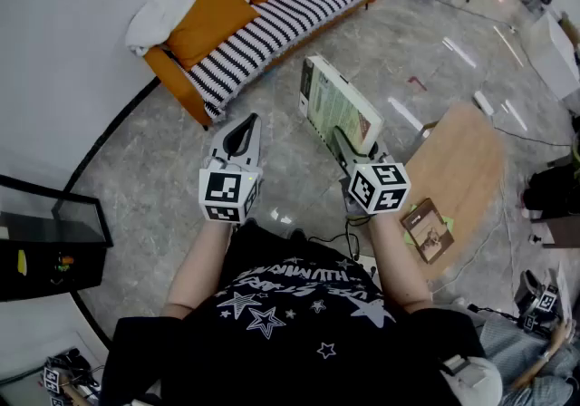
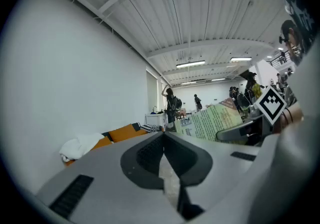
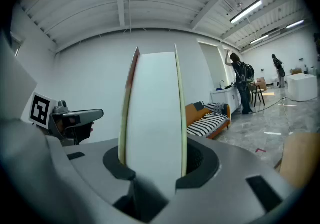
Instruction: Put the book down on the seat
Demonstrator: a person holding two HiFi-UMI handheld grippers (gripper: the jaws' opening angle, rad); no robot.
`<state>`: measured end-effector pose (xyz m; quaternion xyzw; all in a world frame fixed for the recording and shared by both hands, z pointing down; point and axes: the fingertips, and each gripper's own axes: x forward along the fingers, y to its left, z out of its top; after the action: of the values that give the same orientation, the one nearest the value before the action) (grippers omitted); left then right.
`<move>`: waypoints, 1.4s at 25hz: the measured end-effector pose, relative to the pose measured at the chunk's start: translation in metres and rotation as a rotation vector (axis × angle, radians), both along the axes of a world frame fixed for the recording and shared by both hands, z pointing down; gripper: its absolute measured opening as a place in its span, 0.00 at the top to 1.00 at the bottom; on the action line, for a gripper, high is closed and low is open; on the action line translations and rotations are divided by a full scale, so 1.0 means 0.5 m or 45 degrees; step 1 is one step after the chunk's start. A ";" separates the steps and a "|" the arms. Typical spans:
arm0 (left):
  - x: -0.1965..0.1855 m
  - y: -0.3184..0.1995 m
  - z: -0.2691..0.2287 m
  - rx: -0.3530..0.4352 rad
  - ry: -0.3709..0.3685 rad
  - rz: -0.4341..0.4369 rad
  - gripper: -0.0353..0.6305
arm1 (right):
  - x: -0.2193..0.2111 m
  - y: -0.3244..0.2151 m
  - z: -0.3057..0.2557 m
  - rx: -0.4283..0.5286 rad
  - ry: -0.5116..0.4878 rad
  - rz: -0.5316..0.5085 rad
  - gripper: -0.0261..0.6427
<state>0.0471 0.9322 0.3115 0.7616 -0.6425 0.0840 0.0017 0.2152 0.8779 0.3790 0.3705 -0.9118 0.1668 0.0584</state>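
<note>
We find just one thing here that holds others: a dark, glass-topped cabinet (image 1: 56,236) at the left edge of the head view, with a small yellow item and something reddish inside, both too small to name. Writing is scarce for us: the book (image 1: 337,110) shows a pale green cover crowded with print that we cannot read, and each gripper's cube carries black-and-white square markers. The right gripper (image 1: 342,140) has its jaws partway apart and pressed on the book's lower edge, one on each cover. The book stands upright in the air above the grey floor, well apart from the striped seat (image 1: 290,10) of the orange sofa (image 1: 172,73). The left gripper (image 1: 243,128) has its jaws together with nothing between them. Both forearms reach forward from the body, side by side, the grippers near level and tipped slightly down toward the sofa
</note>
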 end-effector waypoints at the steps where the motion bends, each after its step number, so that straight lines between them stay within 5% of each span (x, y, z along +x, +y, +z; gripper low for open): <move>1: 0.003 -0.003 0.001 -0.002 0.001 0.006 0.94 | 0.000 -0.003 0.001 -0.002 0.000 0.000 0.71; 24: 0.039 -0.016 0.022 -0.029 0.084 0.043 0.94 | -0.021 -0.055 0.006 -0.005 0.007 0.004 0.71; 35: -0.033 -0.100 0.065 -0.062 0.147 0.044 0.94 | -0.042 -0.101 0.014 -0.014 -0.003 0.014 0.71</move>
<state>0.0306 0.8824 0.3438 0.7760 -0.6258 0.0554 0.0559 0.1942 0.8272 0.3860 0.3750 -0.9089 0.1726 0.0585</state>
